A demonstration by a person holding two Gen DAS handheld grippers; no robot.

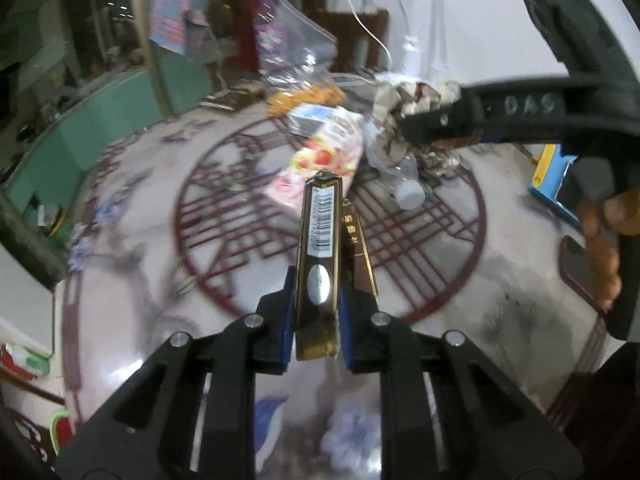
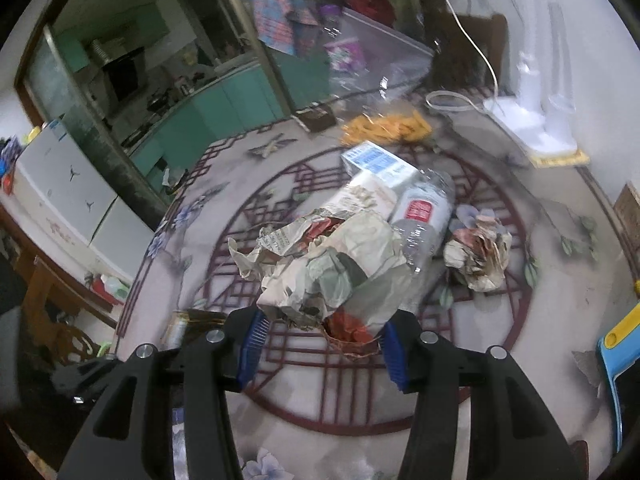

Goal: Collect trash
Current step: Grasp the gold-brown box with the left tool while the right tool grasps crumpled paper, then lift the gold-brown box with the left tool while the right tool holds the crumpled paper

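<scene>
Your left gripper's (image 1: 316,300) blue pads (image 1: 289,320) hide the lower sides of the gold-edged box (image 1: 318,256); its label text is too small to read. The crumpled newspaper (image 2: 332,268) screens the lower half of the plastic bottle (image 2: 422,220). The yellow-and-blue object (image 2: 616,364) is cut off at the right edge. The clear zip bag (image 1: 294,50) is motion-blurred, its contents indistinct.

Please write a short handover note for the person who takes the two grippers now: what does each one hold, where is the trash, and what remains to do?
Left gripper: shut on a dark box with a barcode.
Right gripper: shut on a crumpled paper ball.
On the table: a plastic bottle, a second paper ball, a blue and white carton, a pink packet.
Done: two pieces picked up. Left: drop them, then collect the rest. No bin is in view.
</scene>
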